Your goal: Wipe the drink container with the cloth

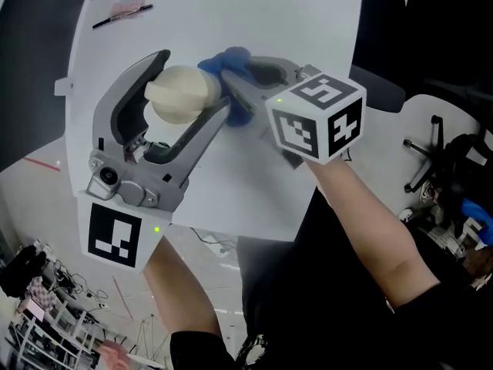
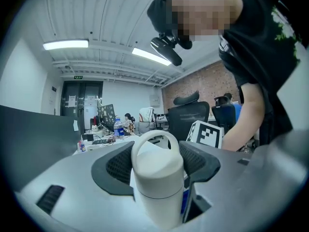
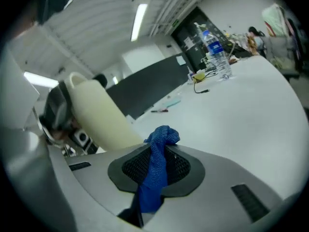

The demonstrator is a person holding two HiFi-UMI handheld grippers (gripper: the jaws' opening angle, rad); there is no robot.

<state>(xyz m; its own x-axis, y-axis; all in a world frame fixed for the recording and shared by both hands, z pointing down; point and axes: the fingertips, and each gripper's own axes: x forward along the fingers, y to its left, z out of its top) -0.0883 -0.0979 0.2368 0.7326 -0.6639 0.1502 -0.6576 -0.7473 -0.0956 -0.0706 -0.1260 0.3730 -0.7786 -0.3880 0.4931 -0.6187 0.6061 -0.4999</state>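
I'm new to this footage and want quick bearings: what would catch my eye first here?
A cream drink container stands out, clamped in the left gripper over the white table. Right beside it, the right gripper pinches a bright blue cloth between its jaws.

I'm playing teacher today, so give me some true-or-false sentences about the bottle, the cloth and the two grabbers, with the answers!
1. The left gripper clamps the cream bottle. True.
2. The right gripper is empty. False: it pinches a blue cloth.
3. A pen lies on the white table. True.
4. The bottle has no handle. False: a loop handle arches over its top.
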